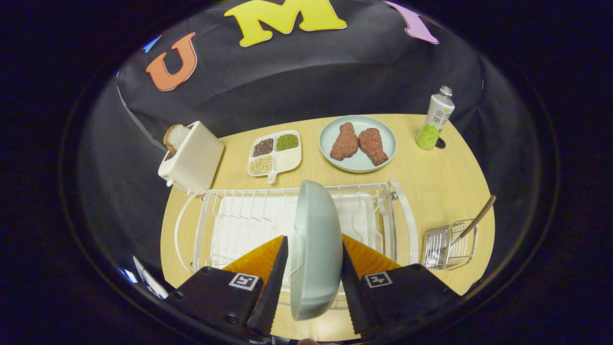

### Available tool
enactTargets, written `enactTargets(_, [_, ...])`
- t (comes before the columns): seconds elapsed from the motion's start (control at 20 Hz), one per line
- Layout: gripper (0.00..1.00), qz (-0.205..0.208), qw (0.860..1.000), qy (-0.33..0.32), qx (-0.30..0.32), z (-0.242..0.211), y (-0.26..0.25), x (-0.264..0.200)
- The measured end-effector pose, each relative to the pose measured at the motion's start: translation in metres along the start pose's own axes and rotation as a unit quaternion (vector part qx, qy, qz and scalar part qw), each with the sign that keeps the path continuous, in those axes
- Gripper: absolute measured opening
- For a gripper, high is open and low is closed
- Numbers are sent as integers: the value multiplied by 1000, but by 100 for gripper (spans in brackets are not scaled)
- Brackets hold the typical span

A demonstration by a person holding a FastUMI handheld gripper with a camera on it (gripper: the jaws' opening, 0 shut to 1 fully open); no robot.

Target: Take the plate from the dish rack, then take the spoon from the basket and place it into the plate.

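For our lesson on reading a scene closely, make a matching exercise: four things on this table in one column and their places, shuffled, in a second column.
Things
1. pale green plate
2. spoon
3. bread slice
4. two meat pieces

Places
A. in the toaster
B. on the round plate beyond the dish rack
C. on edge between the gripper fingers
D. in the wire basket

Pairs: 1-C, 2-D, 3-A, 4-B

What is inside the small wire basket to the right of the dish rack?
The wire basket holds one spoon; its handle sticks out, leaning up and to the right. The spoon's bowl is down behind the wires and cannot be seen clearly, nor anything else low inside.
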State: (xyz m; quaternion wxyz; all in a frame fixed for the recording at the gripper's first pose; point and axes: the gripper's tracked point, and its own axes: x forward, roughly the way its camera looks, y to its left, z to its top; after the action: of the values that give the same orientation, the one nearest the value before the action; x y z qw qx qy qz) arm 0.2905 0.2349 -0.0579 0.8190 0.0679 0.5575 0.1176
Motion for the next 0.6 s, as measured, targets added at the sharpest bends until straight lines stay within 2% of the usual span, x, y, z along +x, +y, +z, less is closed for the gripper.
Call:
enactTargets(0.25, [43, -48, 999, -7, 13, -1, -5, -2])
enactTargets(0.6, [38, -121, 992, -38, -23, 11, -10, -30])
